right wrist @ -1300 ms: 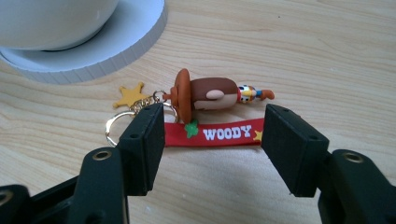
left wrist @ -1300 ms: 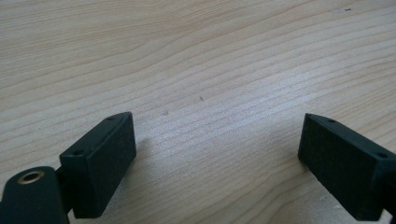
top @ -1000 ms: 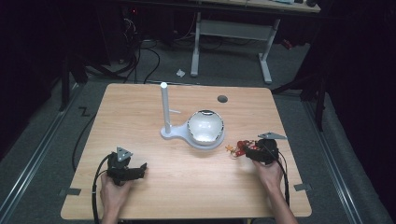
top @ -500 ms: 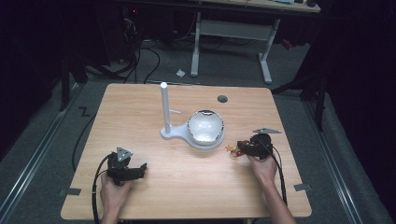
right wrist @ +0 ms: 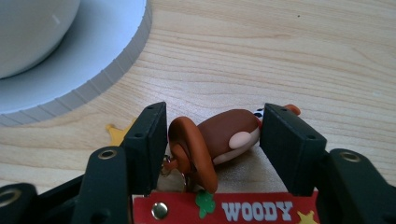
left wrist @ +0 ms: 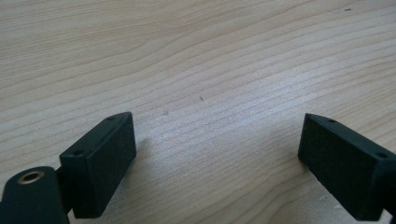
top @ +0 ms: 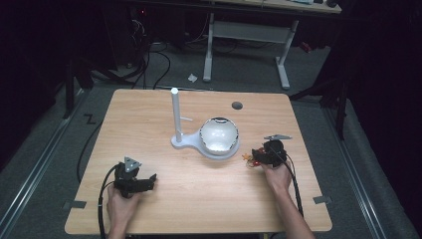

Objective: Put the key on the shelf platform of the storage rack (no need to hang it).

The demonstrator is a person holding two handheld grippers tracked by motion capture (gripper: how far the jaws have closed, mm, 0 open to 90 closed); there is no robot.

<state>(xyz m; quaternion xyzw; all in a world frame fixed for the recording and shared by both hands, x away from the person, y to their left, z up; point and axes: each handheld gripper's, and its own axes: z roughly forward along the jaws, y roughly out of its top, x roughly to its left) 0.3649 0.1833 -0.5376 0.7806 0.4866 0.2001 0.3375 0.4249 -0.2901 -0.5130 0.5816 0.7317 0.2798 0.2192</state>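
The Woody figure is seen lying on its side on the wooden table, just beside the round base of the white stand, at that base's right in the high view. In the right gripper view its brown hat and head are framed between the two black jaws, while its lower body is cut off by the bottom edge, where a red card printed WOODY is partly covered. A yellow star shape is half hidden behind the left-hand jaw. In the high view the figure is too small to be made out beyond red and orange specks under the right gripper.

The right gripper's jaws have just been closing, with the figure between them. The hat brim is met or nearly met by one pad, and the other pad stands against the head's far side; whether they press cannot be told for certain, so the toy is not taken as grasped. The right hand is seen behind the gripper.

The left gripper is held released near the table's front left, its jaws spread wide over bare wood in the left gripper view, well apart from everything else. The left hand is partly cut off by the bottom edge of the high view.

The white bowl is set on the stand's base, and its rim is cropped in the right gripper view. Open wood is left between the two grippers and along the front edge; the table's right edge lies near the right gripper.
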